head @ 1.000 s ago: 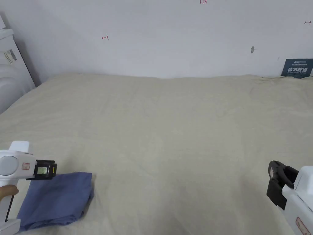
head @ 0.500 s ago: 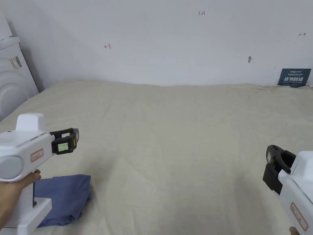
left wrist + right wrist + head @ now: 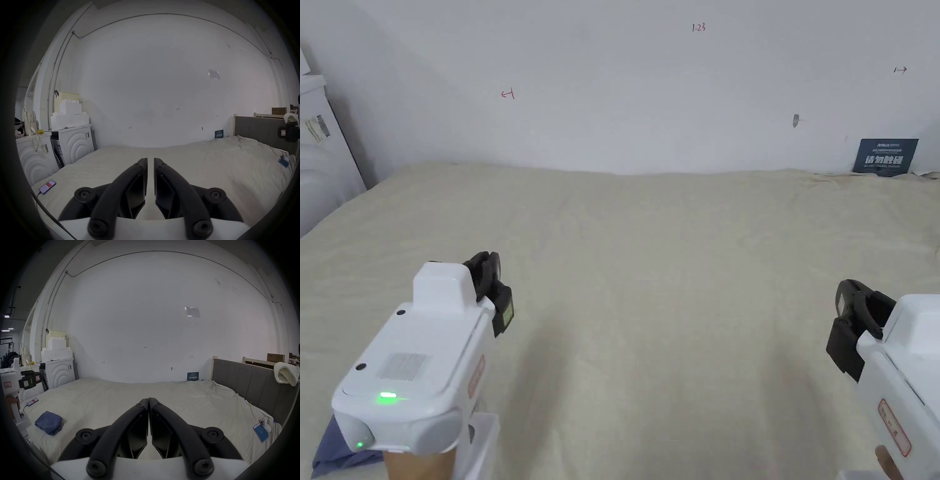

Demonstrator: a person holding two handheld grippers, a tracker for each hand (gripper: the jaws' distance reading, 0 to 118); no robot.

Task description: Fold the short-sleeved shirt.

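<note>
Claws empty, left (image 3: 150, 160) a slit apart, right (image 3: 148, 400) clenched, I judge the shirt (image 3: 48, 422) folded, so I'd leave it on the bed (image 3: 675, 262).

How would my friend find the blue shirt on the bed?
Look at the big cream bed against the white wall. Near its left front corner lies the folded blue shirt, past the phone with a cable. It is the one dark blue cloth bundle there.

The head view looks down across the bed (image 3: 675, 250) toward the wall (image 3: 650, 87); both claw views, lower, share them.
</note>
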